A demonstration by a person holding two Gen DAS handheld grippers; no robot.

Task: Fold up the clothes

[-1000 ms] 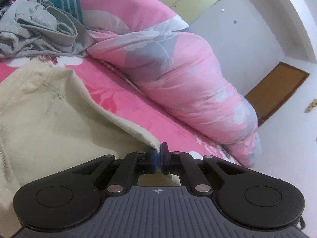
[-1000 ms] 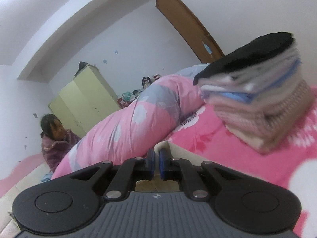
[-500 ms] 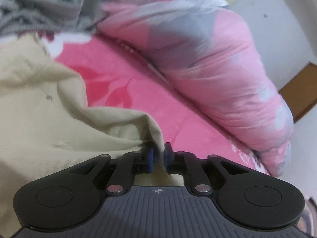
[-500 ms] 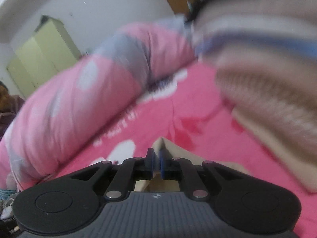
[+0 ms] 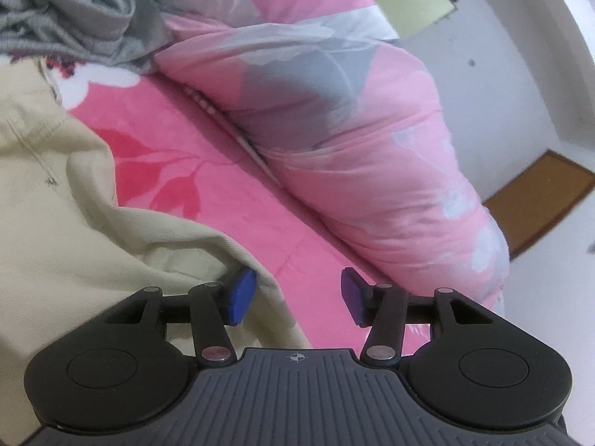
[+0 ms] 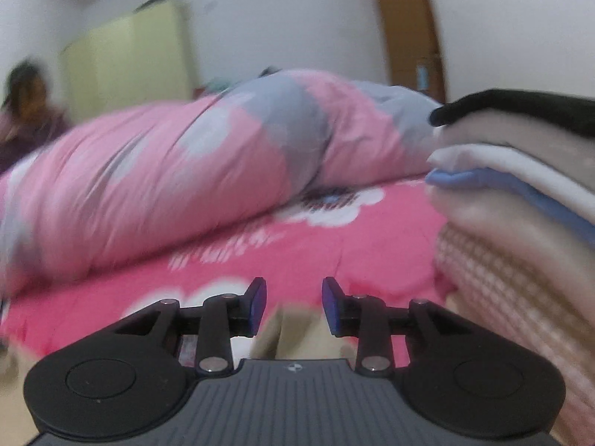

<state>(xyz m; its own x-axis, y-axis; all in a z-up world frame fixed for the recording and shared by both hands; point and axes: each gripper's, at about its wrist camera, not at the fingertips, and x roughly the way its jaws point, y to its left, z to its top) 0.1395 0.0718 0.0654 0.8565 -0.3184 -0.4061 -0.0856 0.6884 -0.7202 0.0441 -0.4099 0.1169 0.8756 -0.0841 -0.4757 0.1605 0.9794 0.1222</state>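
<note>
A beige garment [image 5: 55, 230] lies on the pink floral bed sheet [image 5: 208, 171], filling the left of the left wrist view. My left gripper [image 5: 295, 291] is low over its near edge with its jaws opening; the cloth edge lies by the left pad and the pads no longer press it. In the right wrist view my right gripper [image 6: 293, 306] also has its jaws opening, and a beige corner of cloth [image 6: 290, 330] lies loose below the gap. A stack of folded clothes [image 6: 520, 223] stands close on the right.
A rolled pink and grey duvet [image 5: 334, 111] runs along the far side of the bed. A heap of grey clothes [image 5: 74, 11] sits at the top left. A person [image 6: 26, 111] sits beyond the duvet, near a yellow-green wardrobe [image 6: 130, 59] and a brown door [image 6: 409, 26].
Both grippers went from shut on the beige cloth to spread apart, letting the cloth go. Both moved lower toward the sheet, and the right one swung and rolled so the folded stack is closer.
</note>
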